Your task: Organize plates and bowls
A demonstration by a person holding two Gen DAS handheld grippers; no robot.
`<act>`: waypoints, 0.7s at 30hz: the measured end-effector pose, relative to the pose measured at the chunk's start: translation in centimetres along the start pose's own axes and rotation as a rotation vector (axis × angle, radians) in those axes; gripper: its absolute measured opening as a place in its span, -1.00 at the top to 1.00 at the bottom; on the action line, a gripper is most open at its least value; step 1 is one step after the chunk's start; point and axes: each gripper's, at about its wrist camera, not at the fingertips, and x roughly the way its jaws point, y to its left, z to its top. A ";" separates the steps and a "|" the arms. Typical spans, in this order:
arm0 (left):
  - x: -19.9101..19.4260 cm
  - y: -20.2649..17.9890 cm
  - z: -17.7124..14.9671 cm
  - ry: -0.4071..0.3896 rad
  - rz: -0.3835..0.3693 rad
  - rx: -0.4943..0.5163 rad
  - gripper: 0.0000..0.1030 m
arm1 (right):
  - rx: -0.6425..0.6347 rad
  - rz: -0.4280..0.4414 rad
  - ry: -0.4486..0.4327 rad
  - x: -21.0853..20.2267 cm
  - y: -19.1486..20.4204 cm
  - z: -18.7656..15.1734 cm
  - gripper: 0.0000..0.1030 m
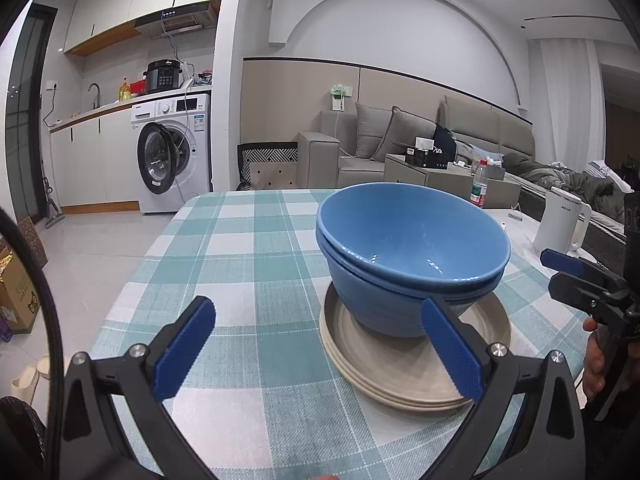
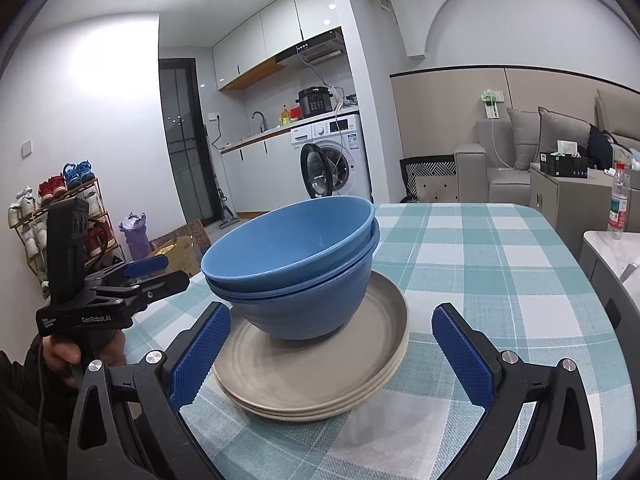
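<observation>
Blue on beige: two blue bowls (image 1: 408,256) nested one inside the other, upright, standing on a stack of beige plates (image 1: 404,380) on the checked tablecloth (image 1: 248,280). Stack looks like three plates, though the rims are too close to count for certain. Bowls sit toward the far side of the top plate, leaving its near part bare.

Left gripper (image 1: 316,354) low over the cloth, jaws wide apart, nothing between them. Its right finger overlaps the bowls and the plates' rim in the left wrist view; contact cannot be told. Its left finger is over bare cloth, well clear of the stack.

Right gripper (image 2: 334,358) on the near side of the stack, jaws likewise spread wide and empty, the plates showing between the two fingers. No visible touch on either side.

Each gripper shows in the other's camera, held in a hand (image 2: 66,354) at the pistol grip.

Background: washing machine (image 1: 172,156) against the far wall, grey sofa (image 1: 400,140) to the right, white kettle (image 1: 562,226) on a side table beyond the cloth's right edge.
</observation>
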 end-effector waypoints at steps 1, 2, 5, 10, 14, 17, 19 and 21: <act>0.0 0.0 -0.1 0.001 0.002 0.000 -1.00 | 0.003 -0.004 -0.013 -0.3 0.0 -0.1 -0.99; -0.1 0.1 -0.2 0.001 0.007 0.001 -1.00 | 0.007 -0.004 -0.024 -0.6 0.0 -0.2 -0.99; -0.3 0.5 -0.5 0.001 0.014 -0.005 -1.00 | 0.002 -0.012 -0.050 -1.5 0.1 -0.4 -0.99; -0.7 0.9 -1.1 0.005 0.026 -0.011 -1.00 | 0.008 -0.010 -0.082 -2.5 0.1 -0.7 -0.99; -1.0 1.1 -1.5 -0.002 0.036 -0.013 -1.00 | -0.015 -0.010 -0.107 -3.1 0.4 -0.8 -0.99; -1.0 1.2 -1.7 -0.001 0.041 -0.018 -1.00 | -0.015 -0.012 -0.117 -3.3 0.4 -0.7 -0.99; -1.0 1.1 -1.8 -0.004 0.045 -0.013 -1.00 | -0.009 -0.009 -0.120 -3.4 0.4 -0.7 -0.99; -1.0 1.1 -1.9 -0.015 0.051 -0.013 -1.00 | -0.013 -0.009 -0.121 -3.4 0.5 -0.7 -0.99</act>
